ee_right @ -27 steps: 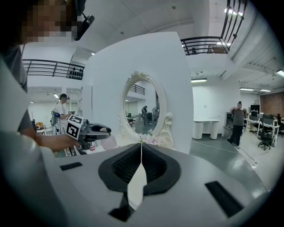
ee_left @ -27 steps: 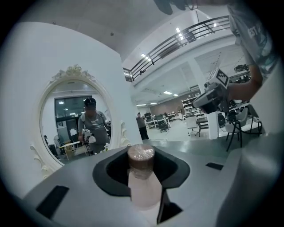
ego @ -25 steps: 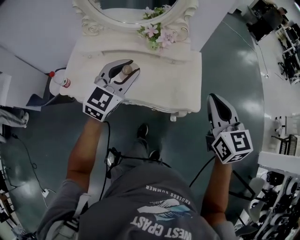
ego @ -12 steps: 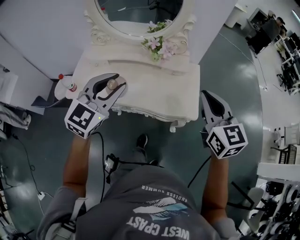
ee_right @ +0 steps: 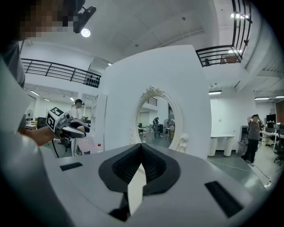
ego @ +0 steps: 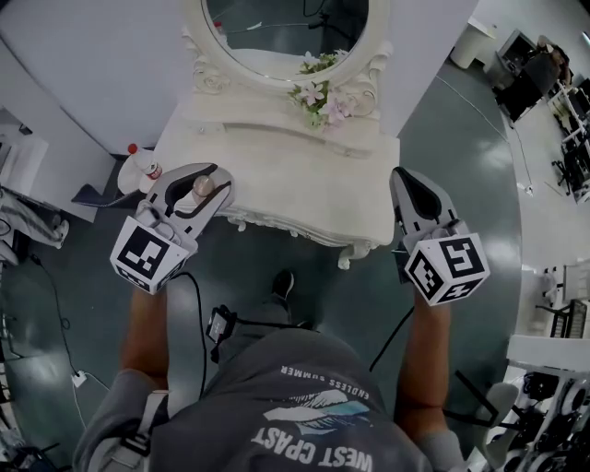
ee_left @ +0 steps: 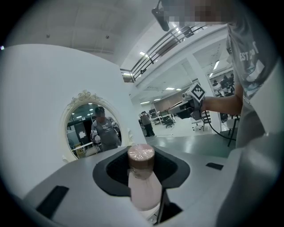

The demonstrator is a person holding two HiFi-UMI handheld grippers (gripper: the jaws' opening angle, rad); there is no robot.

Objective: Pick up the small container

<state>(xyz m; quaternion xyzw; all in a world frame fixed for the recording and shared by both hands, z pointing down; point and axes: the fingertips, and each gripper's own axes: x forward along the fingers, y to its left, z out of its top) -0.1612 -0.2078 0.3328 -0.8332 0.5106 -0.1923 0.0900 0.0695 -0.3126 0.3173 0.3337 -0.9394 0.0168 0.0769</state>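
Observation:
The small container (ego: 201, 189) is a pale pink bottle with a brown cap (ee_left: 141, 154). My left gripper (ego: 196, 187) is shut on it and holds it in the air near the left front corner of the white dressing table (ego: 295, 180). In the left gripper view its body (ee_left: 144, 188) stands upright between the jaws. My right gripper (ego: 407, 178) hovers by the table's right front corner, shut, with nothing in it; in the right gripper view (ee_right: 141, 150) the jaws meet at the tips.
An oval mirror (ego: 286, 28) in a carved frame stands at the back of the table, with pink flowers (ego: 323, 97) in front of it. A plastic bottle with a red cap (ego: 143, 166) stands left of the table. My legs and feet are below the table's front edge.
My left gripper has carried the container from above the tabletop leftward to the table's left front corner. The right gripper has shifted slightly towards the table.

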